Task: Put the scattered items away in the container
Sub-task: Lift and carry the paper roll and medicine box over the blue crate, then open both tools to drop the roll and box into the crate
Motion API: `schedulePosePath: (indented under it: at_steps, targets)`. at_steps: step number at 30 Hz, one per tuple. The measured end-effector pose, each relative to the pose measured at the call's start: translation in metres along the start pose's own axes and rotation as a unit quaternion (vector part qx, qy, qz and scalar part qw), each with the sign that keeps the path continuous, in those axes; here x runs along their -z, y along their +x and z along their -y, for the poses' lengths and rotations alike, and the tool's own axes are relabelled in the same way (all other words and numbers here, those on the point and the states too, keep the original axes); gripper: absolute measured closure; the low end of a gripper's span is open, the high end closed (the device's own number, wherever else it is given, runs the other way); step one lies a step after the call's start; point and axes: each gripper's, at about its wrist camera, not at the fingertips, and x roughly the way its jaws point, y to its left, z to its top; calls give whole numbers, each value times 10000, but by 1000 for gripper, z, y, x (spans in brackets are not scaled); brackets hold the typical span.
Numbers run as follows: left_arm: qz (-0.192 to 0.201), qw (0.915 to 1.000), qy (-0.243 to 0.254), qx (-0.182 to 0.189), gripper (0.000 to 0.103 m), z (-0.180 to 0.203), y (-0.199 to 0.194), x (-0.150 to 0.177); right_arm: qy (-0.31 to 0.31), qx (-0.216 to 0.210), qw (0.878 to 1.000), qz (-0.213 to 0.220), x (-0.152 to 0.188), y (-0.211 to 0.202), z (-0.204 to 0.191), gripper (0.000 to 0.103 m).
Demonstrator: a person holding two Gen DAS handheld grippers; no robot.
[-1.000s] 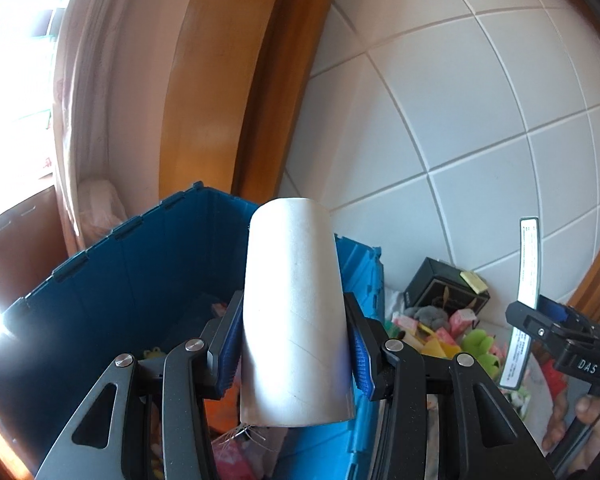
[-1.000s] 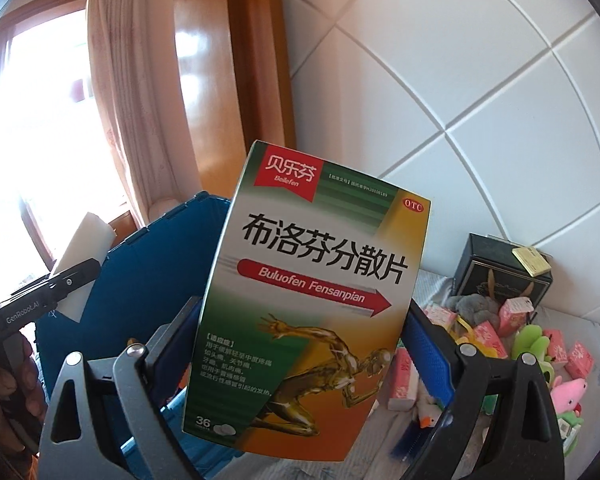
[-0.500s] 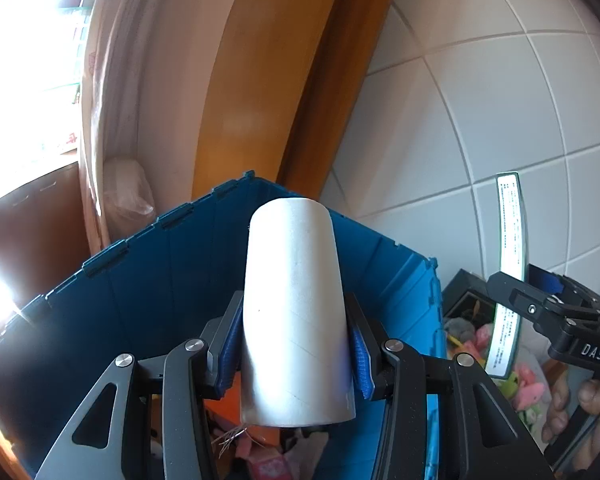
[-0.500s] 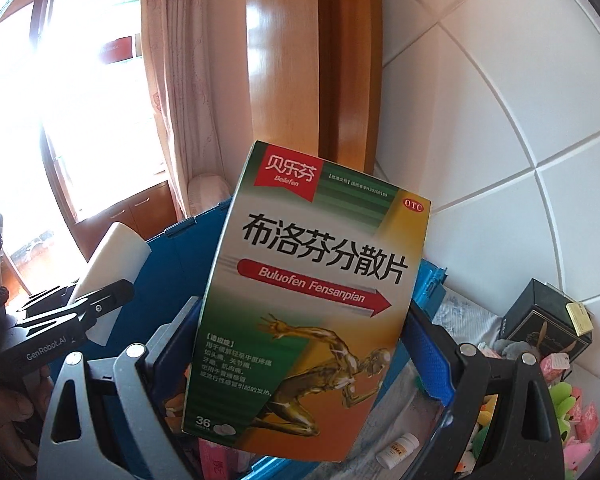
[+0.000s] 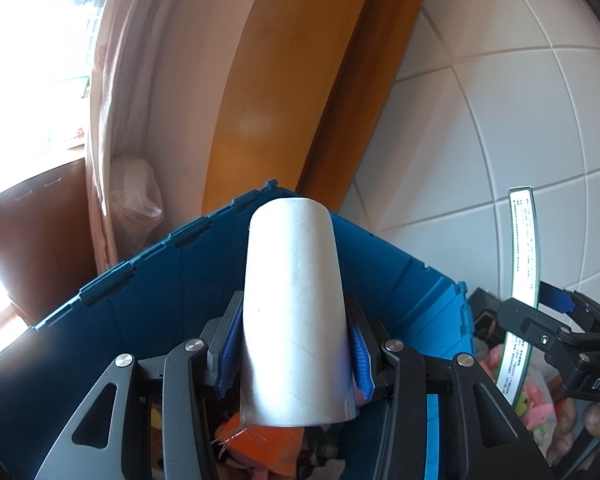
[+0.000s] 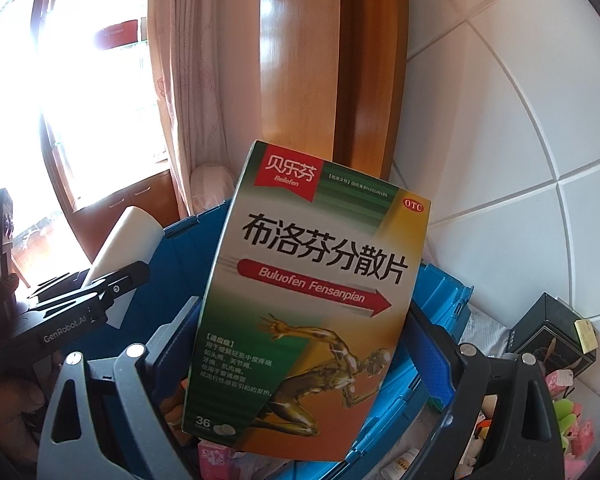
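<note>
Hidden or cut off: the floor of the blue container (image 5: 148, 304) was mostly screened by the claws and what they carried; only scraps of orange and pink showed low in the left wrist view, too muddled to name.
Left claw's load: the cardboard tube (image 5: 296, 312) ran out of sight at its lower end behind the claw's frame, and its far end faced away, so its hollow could not be seen.
Right claw's load: the medicine box (image 6: 308, 308) covered the middle of the right wrist view and hid much of the container's (image 6: 440, 292) near wall; its bottom edge ended above pink packets that were cut by the picture's lower edge.
Beyond the container's right wall: a dark box (image 6: 552, 336) and a heap of small pink and green items (image 6: 568, 412) lay there, blurred and partly behind the right claw's finger; what carried them could not be made out.
Left claw (image 5: 294, 354): partly closed, its blue pads pressed on both sides of the tube, which stood up tilted above the container's opening.
Right claw (image 6: 296, 344): spread wide, yet gripping the medicine box by its two side edges, above the container's right-hand corner.
Person: fingertips (image 5: 596, 416) showed under the right claw's handle.
</note>
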Motion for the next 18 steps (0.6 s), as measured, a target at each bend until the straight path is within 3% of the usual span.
schedulePosePath:
  at_steps: [7, 9, 10, 11, 18]
  targets:
    - [27, 9999, -81, 53, 58, -5, 5, -9, 139, -178, 9997, 49, -6, 8, 5, 8]
    - [24, 9996, -258, 116, 29, -12, 7, -13, 155, -230, 9996, -22, -8, 12, 4, 6]
    - [68, 9994, -327, 98, 3, -15, 5, -14, 181, -229, 9996, -15, -8, 12, 4, 4]
    - [164, 9991, -381, 79, 1, -17, 2, -15, 211, -230, 9995, 9, -8, 11, 5, 0]
    - [149, 9988, -466, -47, 1, -28, -2, -11, 269, -256, 9993, -22, -1, 8, 8, 0]
